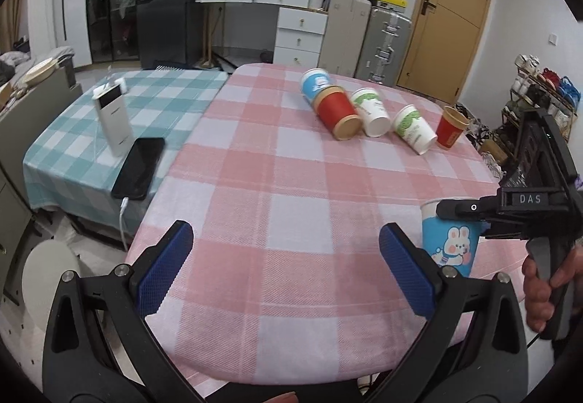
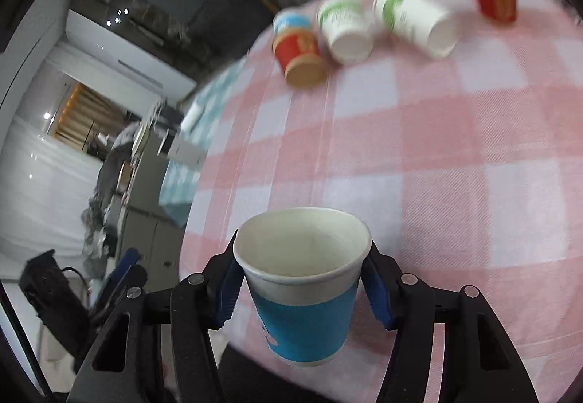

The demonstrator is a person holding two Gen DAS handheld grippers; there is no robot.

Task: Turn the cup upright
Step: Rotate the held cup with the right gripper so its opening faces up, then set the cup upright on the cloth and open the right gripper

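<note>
My right gripper is shut on a blue paper cup with a rabbit print. The cup is mouth up, over the near right part of the pink checked table; it also shows in the left wrist view, with the right gripper on it. My left gripper is open and empty above the table's near edge. At the far side lie a blue cup, a red cup and two white-green cups on their sides. A red cup stands upright.
A green checked table to the left holds a white power bank and a black phone with a cable. Drawers, suitcases and a door stand behind. A shelf rack is at the right.
</note>
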